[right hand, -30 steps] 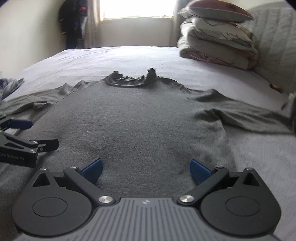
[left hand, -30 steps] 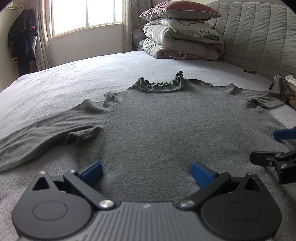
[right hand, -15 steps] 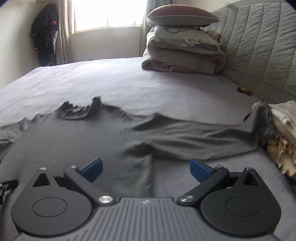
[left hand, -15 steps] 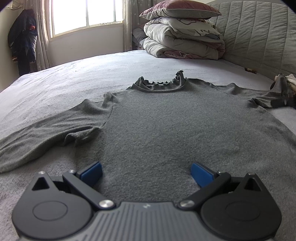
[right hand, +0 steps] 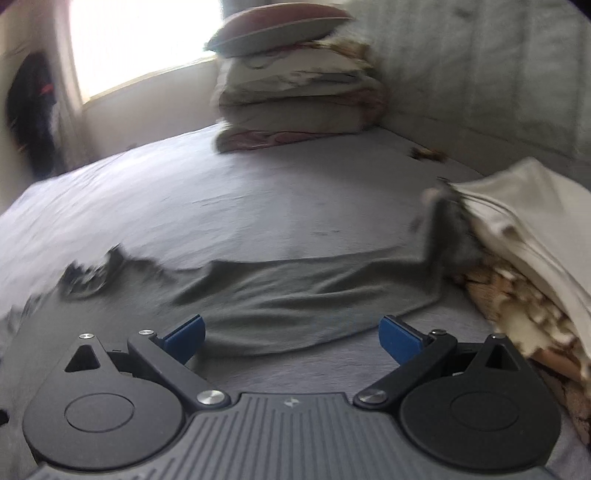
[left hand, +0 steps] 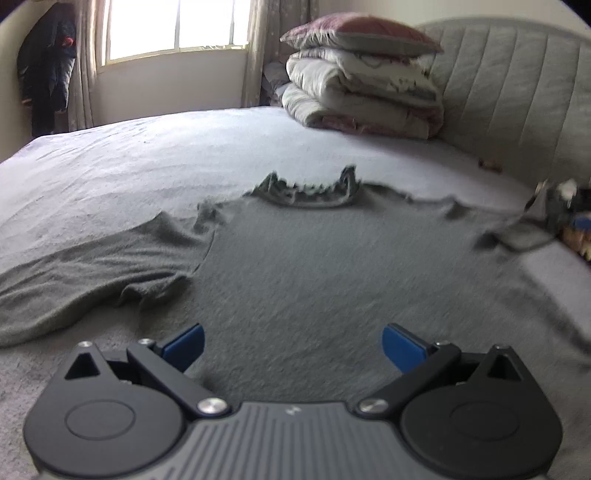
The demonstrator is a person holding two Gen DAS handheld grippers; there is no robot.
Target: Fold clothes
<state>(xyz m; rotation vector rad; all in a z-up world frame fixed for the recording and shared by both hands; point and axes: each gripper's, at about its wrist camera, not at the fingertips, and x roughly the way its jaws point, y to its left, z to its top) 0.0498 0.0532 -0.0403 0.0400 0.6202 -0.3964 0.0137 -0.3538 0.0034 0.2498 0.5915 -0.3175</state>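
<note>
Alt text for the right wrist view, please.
The open right hand-held gripper points at the right sleeve of a grey long-sleeved top spread on a bed. The sleeve's end meets a heap of pale clothes at right; folded bedding is stacked behind, and the image is motion-blurred.

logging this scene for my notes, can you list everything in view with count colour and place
sweater: one, grey, spread flat on the bed, frilly collar away from the grippers
bed: one, pale grey sheet, under everything
headboard: one, grey quilted, right
folded bedding: one stack, cream, pillow on top, by the headboard
clothes pile: one, cream and tan, right edge of the bed
window: one, bright, far wall
dark coat: one, hanging left of the window
left gripper: one, black with blue pads, open over the hem
right gripper: one, same colours, open at the right sleeve
</note>
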